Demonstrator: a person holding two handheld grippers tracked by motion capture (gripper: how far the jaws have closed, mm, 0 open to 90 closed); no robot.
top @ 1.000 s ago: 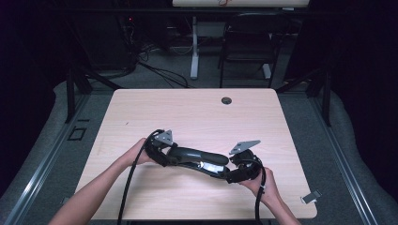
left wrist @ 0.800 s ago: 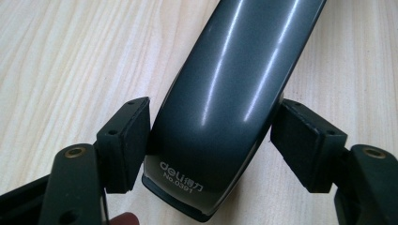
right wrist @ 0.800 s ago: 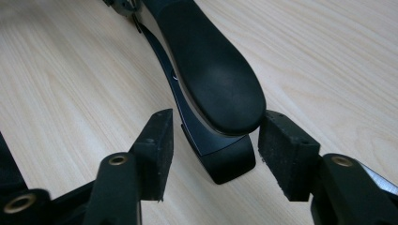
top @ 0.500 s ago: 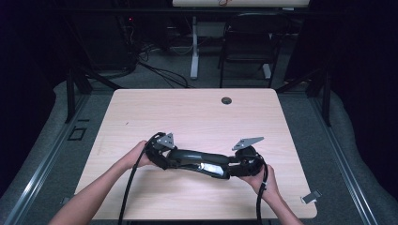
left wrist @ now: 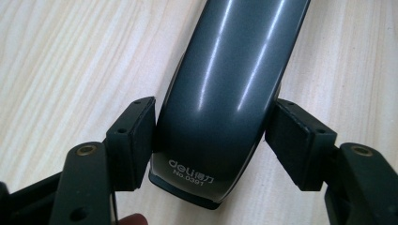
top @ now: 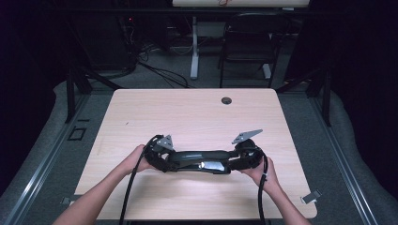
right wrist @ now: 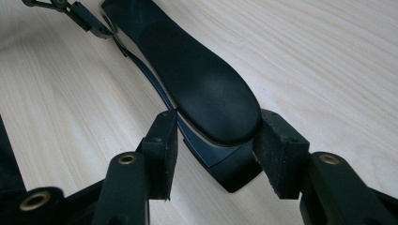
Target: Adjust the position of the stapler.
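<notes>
A long black stapler (top: 202, 160) lies across the near middle of the wooden table (top: 187, 112), parallel to its front edge. My left gripper (top: 164, 157) has its jaws on either side of the stapler's glossy grey end (left wrist: 225, 93), the one with the printed brand mark. These jaws have just been closing, and both pads (left wrist: 136, 140) touch its sides. My right gripper (top: 240, 161) holds the opposite end, a matte black handle tip (right wrist: 202, 89) over a thin base. Its jaws have just eased open a little, with the pads (right wrist: 162, 150) still against the tip.
A round cable hole (top: 226, 100) sits at the table's far edge. A dark chair (top: 248, 42) and a white desk leg (top: 194, 51) stand beyond it. A small clip-like object (top: 311, 197) lies on the floor at the right. A cable trails from each gripper toward the person.
The stapler's right end has swung away from the person along with the right gripper, so it now lies level across the table rather than slanted. The left hand has barely shifted.
</notes>
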